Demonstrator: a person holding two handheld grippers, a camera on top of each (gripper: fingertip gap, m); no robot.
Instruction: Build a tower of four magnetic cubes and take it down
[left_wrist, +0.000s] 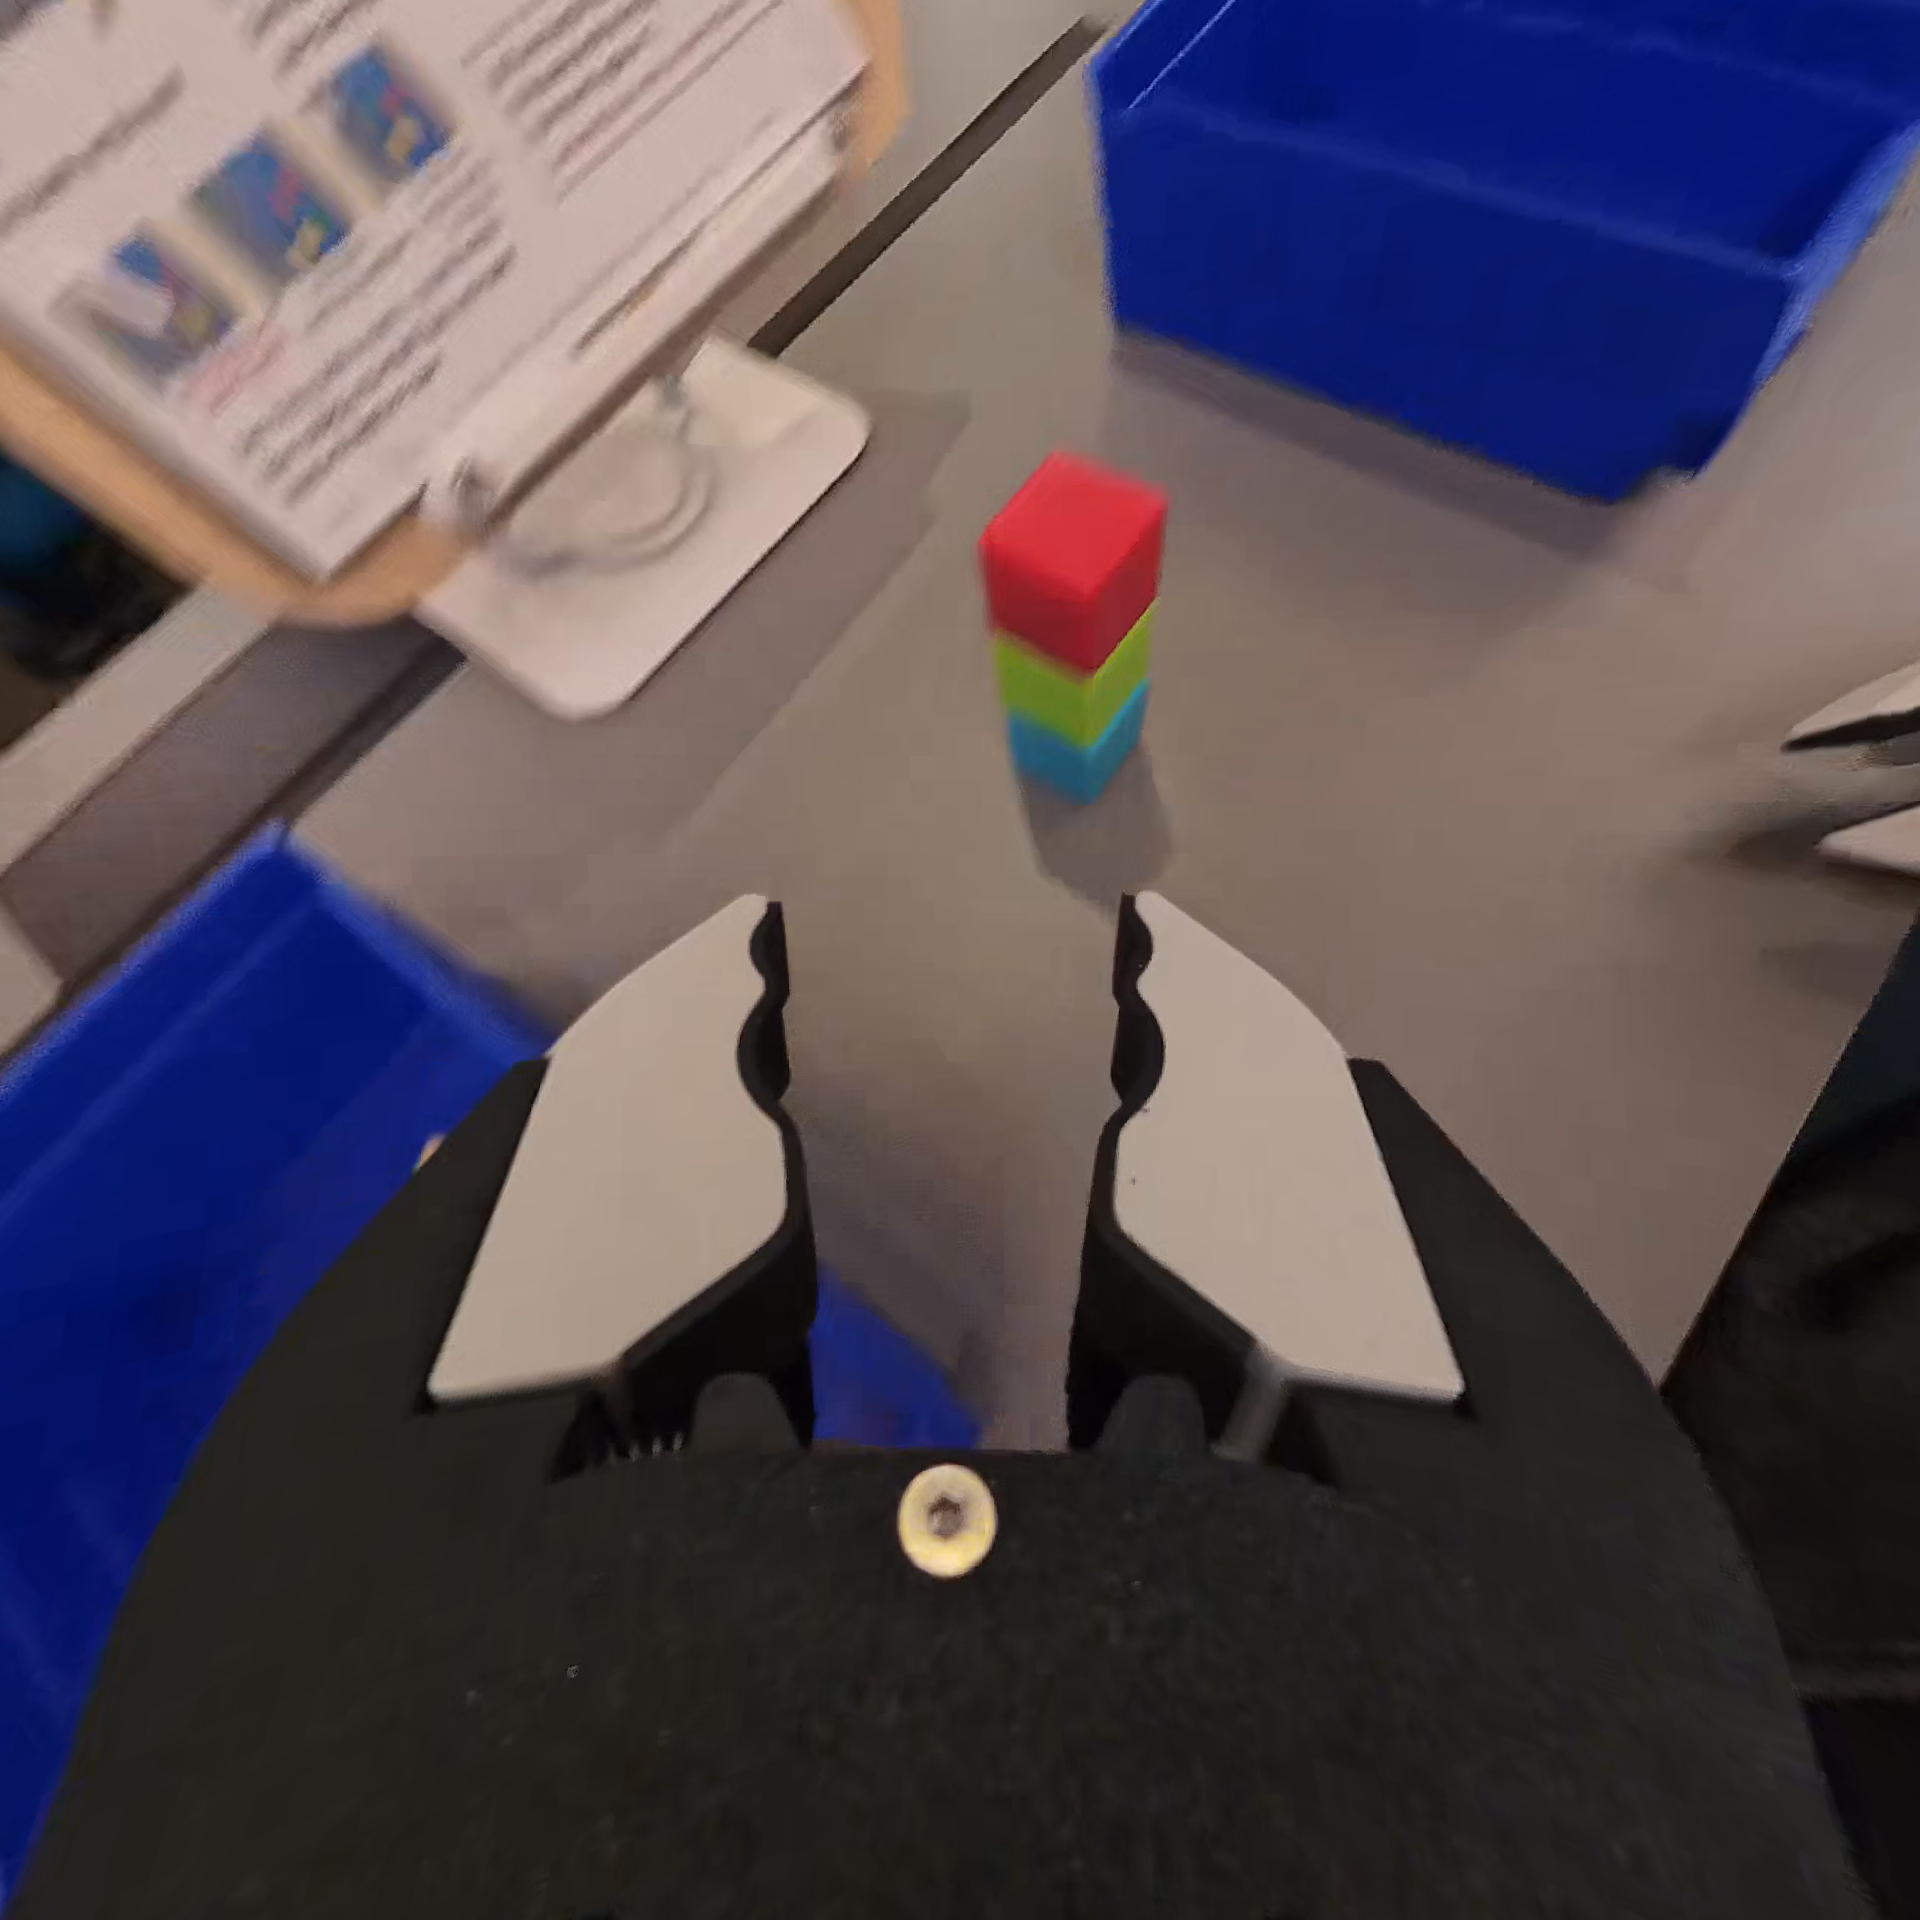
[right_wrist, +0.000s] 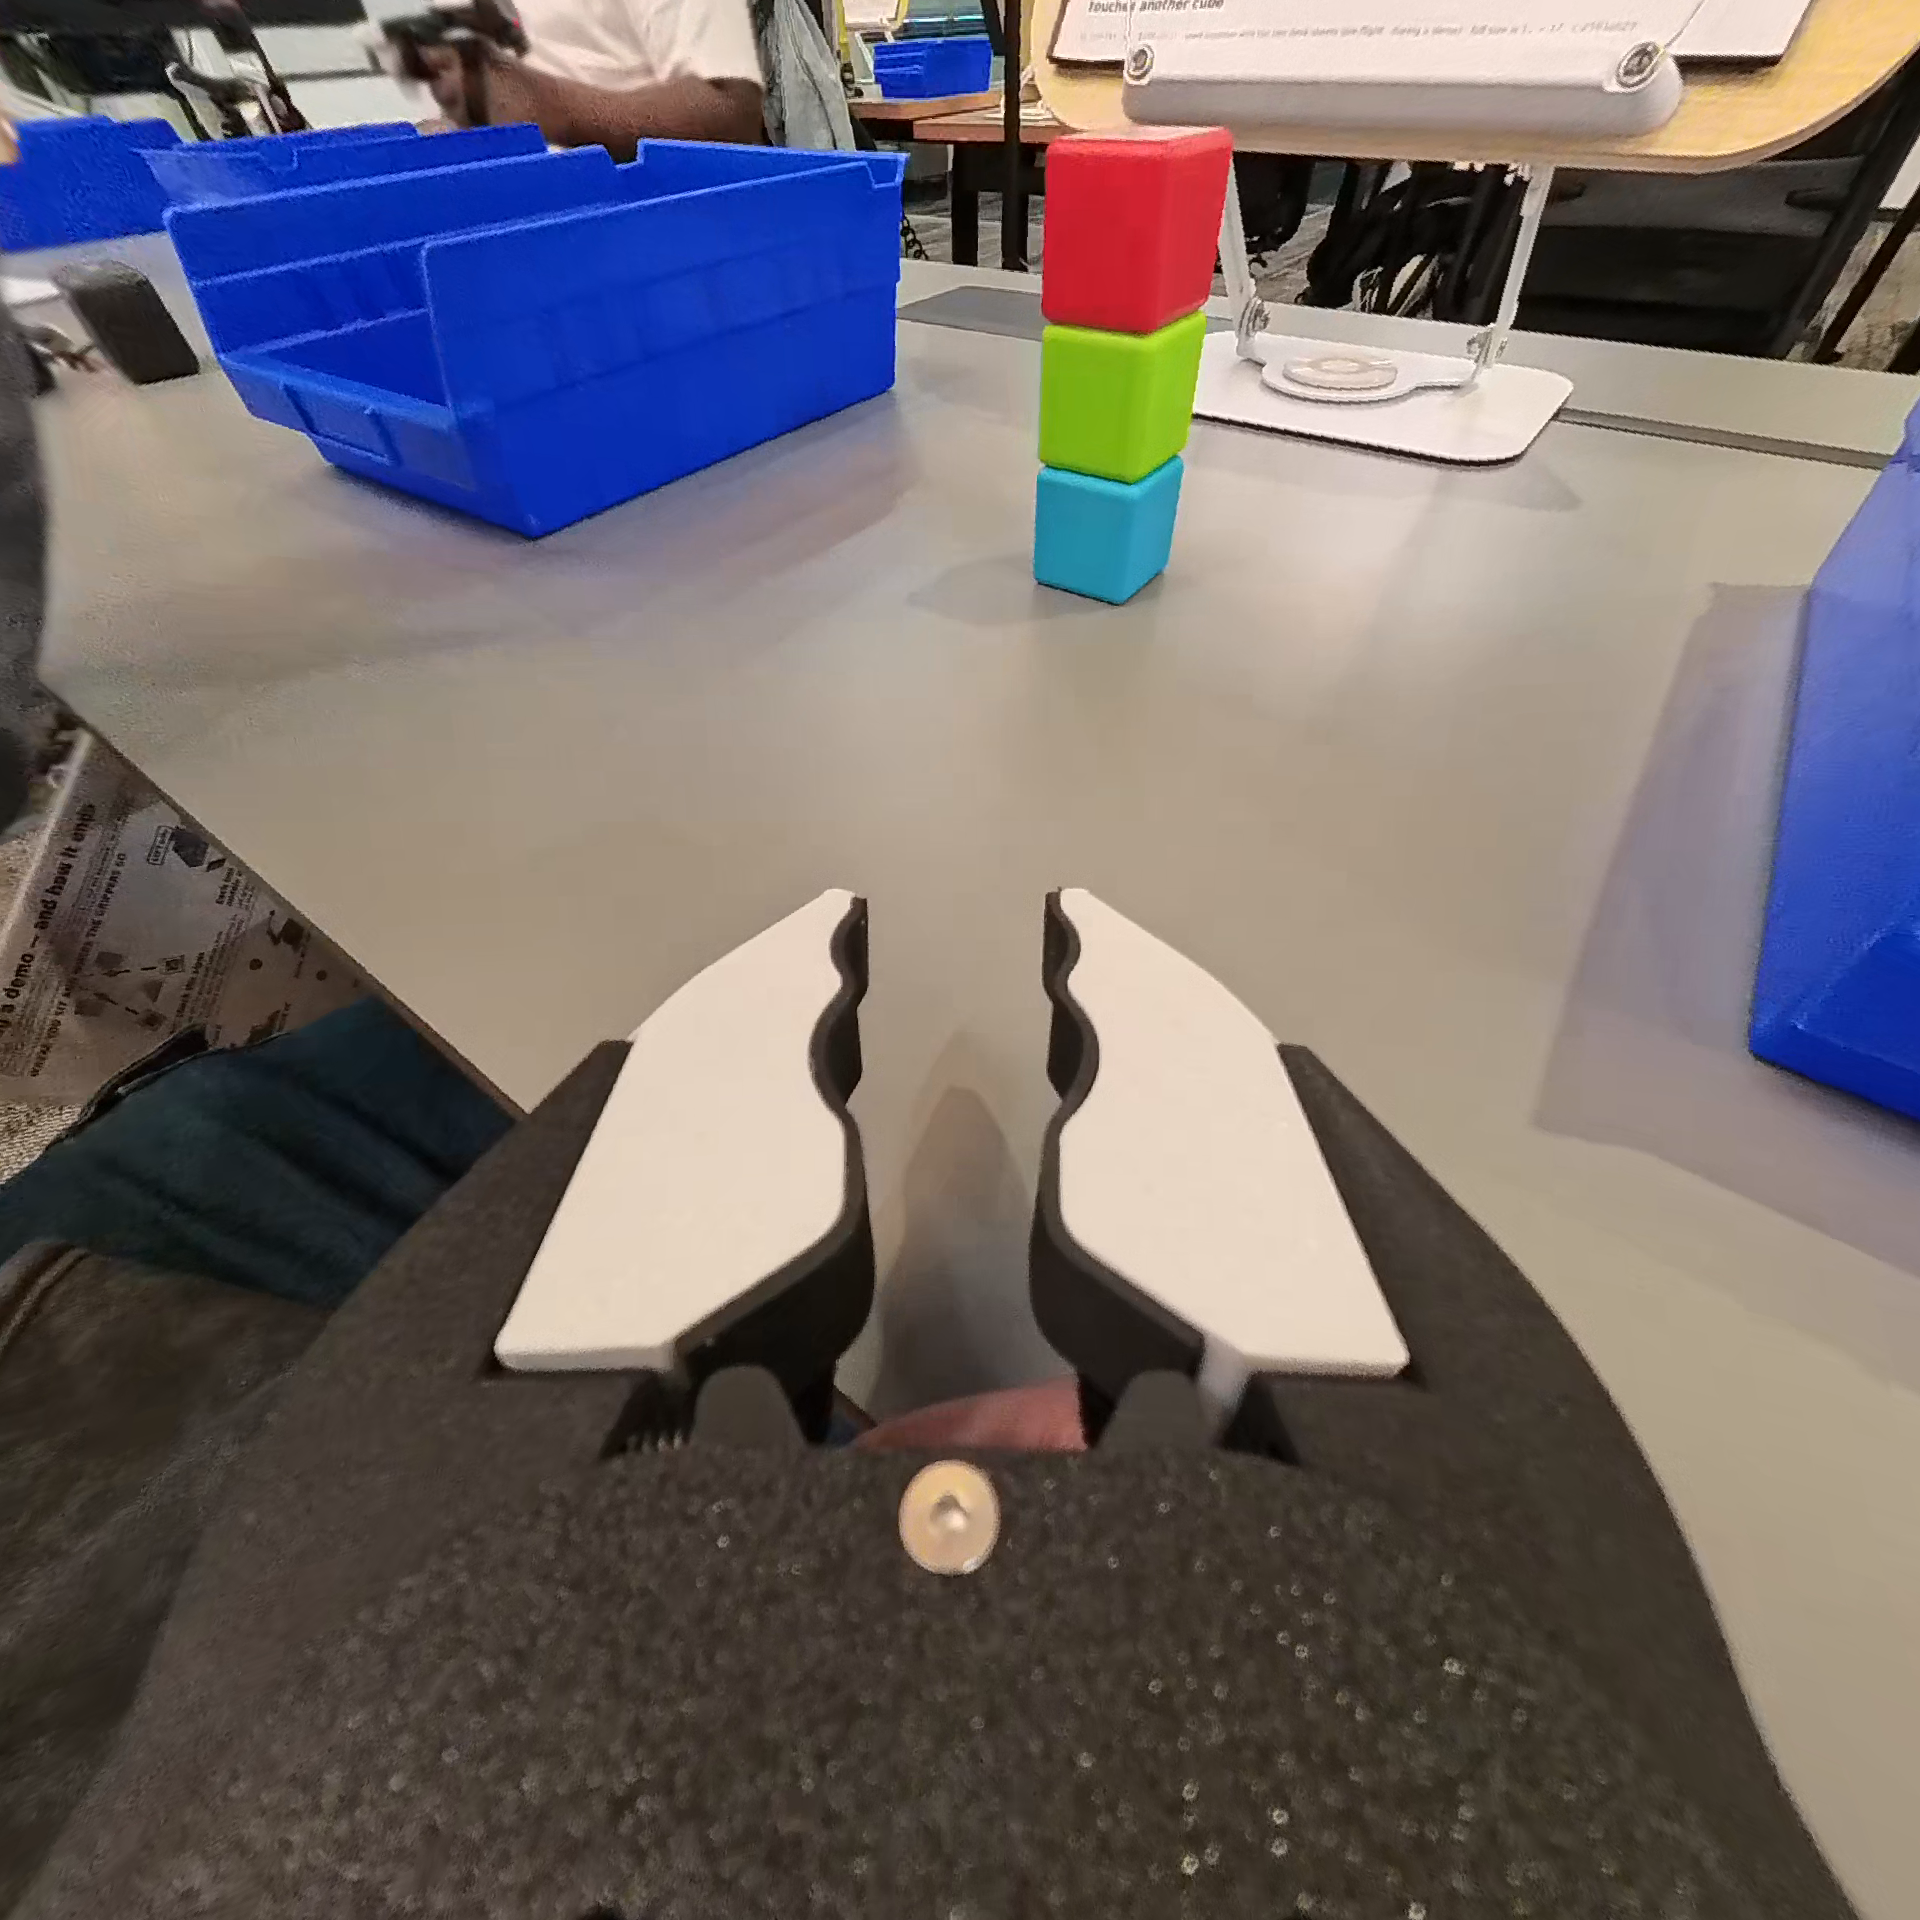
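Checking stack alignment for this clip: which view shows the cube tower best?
The right wrist view: the tower is sharp and side-on, red on green on blue, every seam visible. The left wrist view shows the same tower from above, smaller and motion-blurred.

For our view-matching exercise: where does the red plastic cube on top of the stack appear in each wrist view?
Left wrist view: red plastic cube sits above centre, slightly right, blurred.
Right wrist view: it is near the top, right of centre.
Shared landmark: the white flat-based document stand behind the stack.
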